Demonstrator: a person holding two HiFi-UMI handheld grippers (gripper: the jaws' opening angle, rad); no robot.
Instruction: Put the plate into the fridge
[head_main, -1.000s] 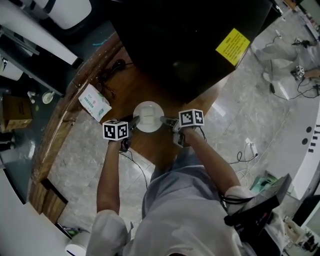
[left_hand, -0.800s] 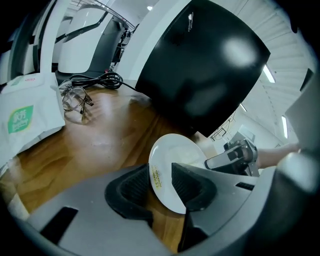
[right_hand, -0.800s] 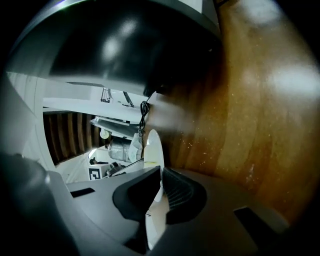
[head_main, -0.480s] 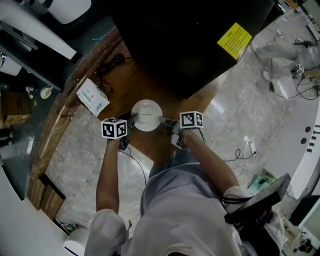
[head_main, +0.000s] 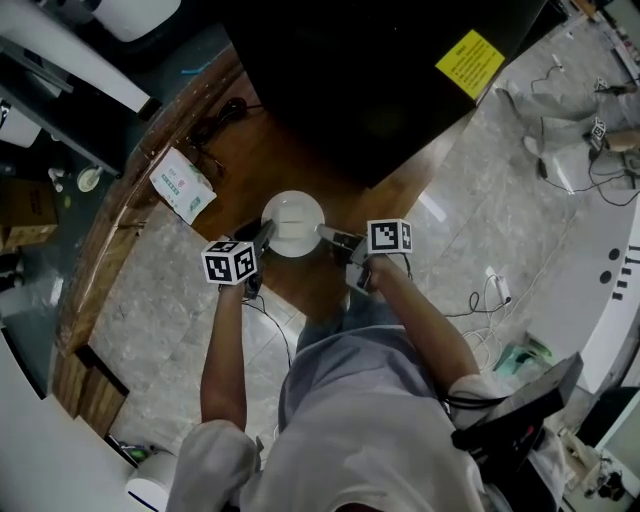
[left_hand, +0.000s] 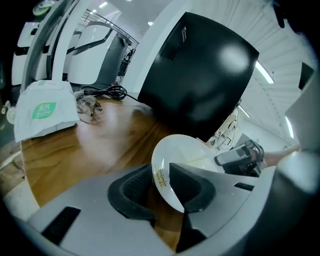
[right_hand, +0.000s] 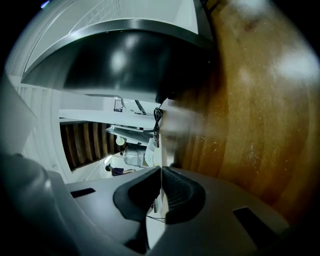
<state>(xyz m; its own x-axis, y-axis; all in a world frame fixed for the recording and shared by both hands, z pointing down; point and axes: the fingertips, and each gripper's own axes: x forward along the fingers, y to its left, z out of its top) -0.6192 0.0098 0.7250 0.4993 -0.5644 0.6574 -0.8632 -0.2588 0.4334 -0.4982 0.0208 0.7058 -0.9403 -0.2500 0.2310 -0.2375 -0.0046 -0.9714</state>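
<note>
- Plate (head_main: 293, 218): white, on the near part of the wooden desk (head_main: 250, 170), just in front of the black fridge (head_main: 380, 90). It is between the two grippers and not inside the fridge. The left gripper view shows it tilted.
- Left gripper (head_main: 264, 236): at the plate's left rim. Its jaws have just been closing, with the rim between them. The pads are apart and a strip of plate shows in the gap, so there is no firm grasp yet.
- Right gripper (head_main: 324, 233): at the plate's right rim. Its jaws are clenched on the rim, which shows as a thin white line pinched between the pads.
- Fridge: door closed, with a yellow label (head_main: 470, 62) on its top right corner.
- White packet (head_main: 182, 185): lies at the desk's left edge, well apart from the plate.
- Black cable (head_main: 222, 118): coiled at the desk's far left, beside the fridge.
</note>
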